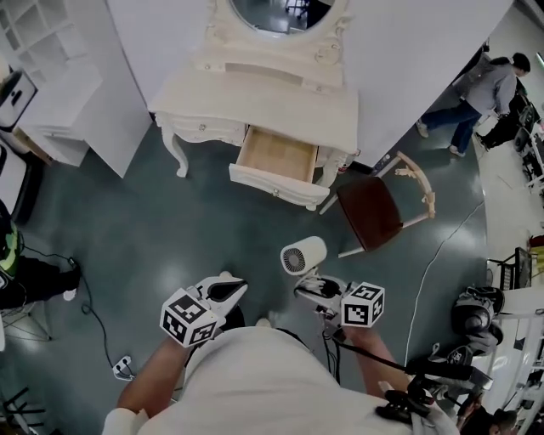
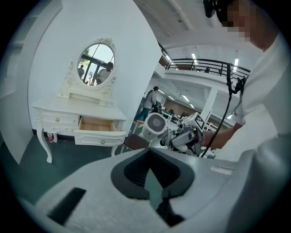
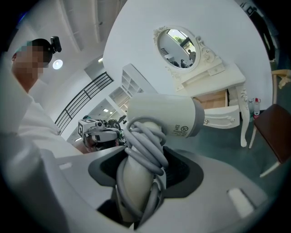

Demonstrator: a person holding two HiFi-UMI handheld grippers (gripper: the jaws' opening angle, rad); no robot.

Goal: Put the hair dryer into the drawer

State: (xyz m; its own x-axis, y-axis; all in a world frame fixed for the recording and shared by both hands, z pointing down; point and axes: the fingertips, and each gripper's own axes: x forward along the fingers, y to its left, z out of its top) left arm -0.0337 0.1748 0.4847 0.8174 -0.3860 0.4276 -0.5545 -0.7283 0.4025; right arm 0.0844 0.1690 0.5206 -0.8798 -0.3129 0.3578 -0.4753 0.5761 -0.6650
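Gripping the hair dryer (image 3: 163,116) by its handle, the right gripper (image 3: 141,182) has its fingers spread wide, pads against both sides of the handle. The dryer is upright in the air above the teal floor, in front of the dresser and well apart from the drawer (image 1: 276,157).

View differences:
- Right gripper view only: a grey cord (image 3: 145,145) is coiled several turns round the handle, and there is a small printed label on the barrel, too small to read.
- Head view: the hair dryer (image 1: 303,256) shows its barrel and round rear grille; handle and cord are hidden behind the right gripper (image 1: 316,289).
- Left gripper view: the grille of the hair dryer (image 2: 155,124) faces the camera.
- Left gripper view: the left gripper (image 2: 149,152) has its fingers brought together at the tips, nothing between them, with a sliver of floor showing behind.
- Head view: the left gripper (image 1: 228,289) is level with the right one, beside it and apart from the dryer.

Containers:
- The drawer is pulled out from the right half of the white counter (image 1: 272,102). From above, only its bare pale wood bottom shows.
- Both gripper views see the drawer (image 2: 96,124) (image 3: 213,99) from the front, showing its inner walls only.

Surroundings: an oval mirror (image 1: 276,13) is on the counter and a brown-seated chair (image 1: 370,212) is just right of it.
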